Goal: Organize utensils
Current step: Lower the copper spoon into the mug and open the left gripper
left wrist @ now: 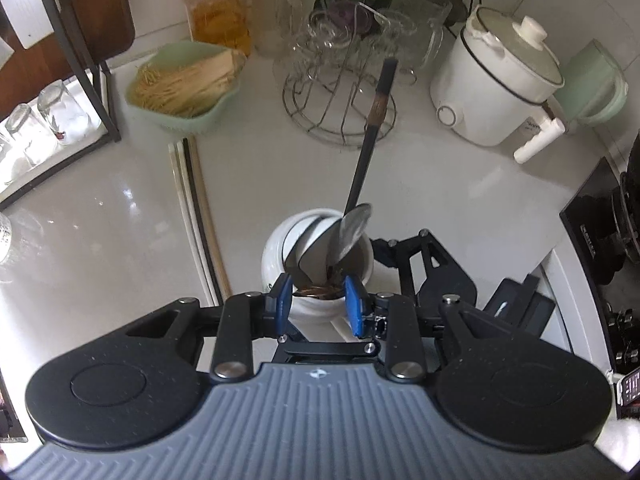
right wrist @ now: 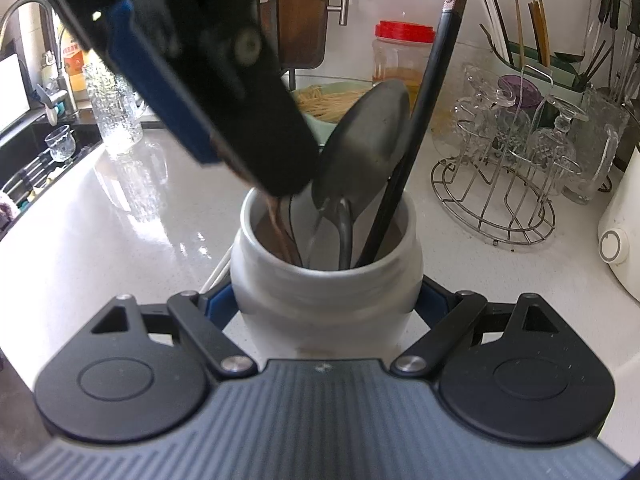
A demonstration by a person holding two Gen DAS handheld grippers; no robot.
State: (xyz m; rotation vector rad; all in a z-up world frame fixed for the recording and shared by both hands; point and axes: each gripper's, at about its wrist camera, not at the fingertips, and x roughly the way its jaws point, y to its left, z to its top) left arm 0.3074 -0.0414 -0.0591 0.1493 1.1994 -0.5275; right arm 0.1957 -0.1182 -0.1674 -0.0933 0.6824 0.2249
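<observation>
Gleaming with window reflections, the white speckled desk point(right wrist: 120, 240) fills a kitchen corner; in the right wrist view a sink point(right wrist: 40, 152) with a curved tap sits at the far left. The yellow label on a bottle beside the tap is too blurred to read. In the lower centre of that view the right tool point(right wrist: 324, 304) is clenched on a white jar point(right wrist: 326, 292), its blue pads pressed against both sides. The jar holds a steel spoon point(right wrist: 362, 140), black chopsticks point(right wrist: 424, 100) and brown sticks. The left tool point(left wrist: 318, 300) hangs over the jar's mouth, grasping thin brown sticks between its blue pads; in the right wrist view it blocks the upper left. In the left wrist view, loose chopsticks point(left wrist: 196, 208) lie left of the jar. Further back stand a green noodle basket point(left wrist: 184, 84), a red-lidded jar point(left wrist: 216, 8), a wire rack of glasses point(left wrist: 340, 80) and a white cooker point(left wrist: 496, 76).
</observation>
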